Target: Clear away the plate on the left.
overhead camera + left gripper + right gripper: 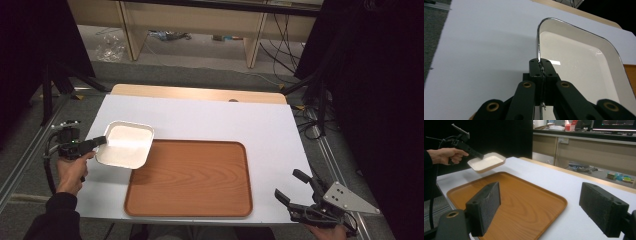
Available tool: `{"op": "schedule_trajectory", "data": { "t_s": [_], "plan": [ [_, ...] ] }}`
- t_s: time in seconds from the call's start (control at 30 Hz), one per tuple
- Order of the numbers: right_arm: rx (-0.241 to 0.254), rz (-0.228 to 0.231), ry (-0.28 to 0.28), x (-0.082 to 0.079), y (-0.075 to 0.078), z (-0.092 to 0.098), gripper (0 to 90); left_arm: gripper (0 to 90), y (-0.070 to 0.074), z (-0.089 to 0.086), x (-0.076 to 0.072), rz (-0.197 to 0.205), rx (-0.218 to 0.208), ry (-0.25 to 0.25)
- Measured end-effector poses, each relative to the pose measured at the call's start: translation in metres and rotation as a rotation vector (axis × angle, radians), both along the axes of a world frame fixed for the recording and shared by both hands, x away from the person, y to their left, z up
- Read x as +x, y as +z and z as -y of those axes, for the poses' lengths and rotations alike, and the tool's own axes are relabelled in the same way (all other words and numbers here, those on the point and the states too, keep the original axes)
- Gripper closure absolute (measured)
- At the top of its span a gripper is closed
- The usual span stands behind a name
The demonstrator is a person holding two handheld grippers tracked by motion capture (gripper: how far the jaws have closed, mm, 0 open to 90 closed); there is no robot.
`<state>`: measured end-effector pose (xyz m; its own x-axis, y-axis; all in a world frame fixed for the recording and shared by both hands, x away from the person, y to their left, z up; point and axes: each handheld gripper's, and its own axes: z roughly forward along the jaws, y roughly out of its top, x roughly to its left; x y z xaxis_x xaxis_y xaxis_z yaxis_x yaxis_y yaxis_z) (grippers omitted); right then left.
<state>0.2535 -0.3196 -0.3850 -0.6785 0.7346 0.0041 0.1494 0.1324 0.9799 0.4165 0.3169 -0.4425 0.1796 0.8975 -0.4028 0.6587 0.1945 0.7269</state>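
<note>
Item: white dish (126, 144), shallow, rectangular with rounded corners, thin dark-edged rim.

Left gripper (101, 141): jaws were shut on the dish's rim, pinching the middle of its short wall at the dish's 9 o'clock. In the left gripper view the pads (535, 68) met on either side of the rim, with the dish (579, 65) running away at 1 o'clock.

Location: the dish was held clear of the table (210, 117), over the tray's (190, 180) 10 o'clock corner. In the right gripper view it hung above the tray (524, 202), its far end tipped a little upward, with a gap beneath.

Handling, as judged: rigid and fairly light, since a single rim pinch carried it almost level. The glossy surface looked slippery, and the enamel-like or ceramic-like finish suggested that it might chip if dropped. The thin rim offered the only real hold; a grip mid-wall, as here, kept it balanced from side to side, though the weight hung out beyond the pads and could make it droop or twist.

Orientation: open side up, empty. The long axis ran roughly 9 to 3 o'clock in the high view, in line with the left gripper, the free end pointing toward 3 o'clock.

Right gripper (295, 189): jaws were wide apart, holding nothing, off the table's 4 o'clock corner, well apart from the dish.
</note>
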Motion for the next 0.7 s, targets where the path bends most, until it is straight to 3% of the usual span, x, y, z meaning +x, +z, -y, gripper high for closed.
{"op": "schedule_trajectory", "data": {
  "t_s": [0.27, 0.53, 0.6, 0.7],
  "plan": [
    [-0.005, 0.014, -0.002, 0.001, 0.000, 0.001, 18.1, 88.7, -0.001, 0.030, 0.003, -0.021, 0.000, -0.092],
    [-0.003, -0.004, 0.001, -0.001, 0.001, 0.001, 18.1, 88.6, 0.003, 0.060, 0.004, -0.017, 0.011, -0.175],
    [-0.007, 0.018, 0.001, 0.001, 0.000, 0.001, 18.1, 88.7, 0.004, 0.066, 0.003, -0.015, 0.008, -0.192],
    [0.000, -0.001, 0.001, -0.001, 0.001, 0.001, 18.1, 88.6, 0.004, 0.075, 0.003, -0.014, 0.009, -0.216]
  ]
}}
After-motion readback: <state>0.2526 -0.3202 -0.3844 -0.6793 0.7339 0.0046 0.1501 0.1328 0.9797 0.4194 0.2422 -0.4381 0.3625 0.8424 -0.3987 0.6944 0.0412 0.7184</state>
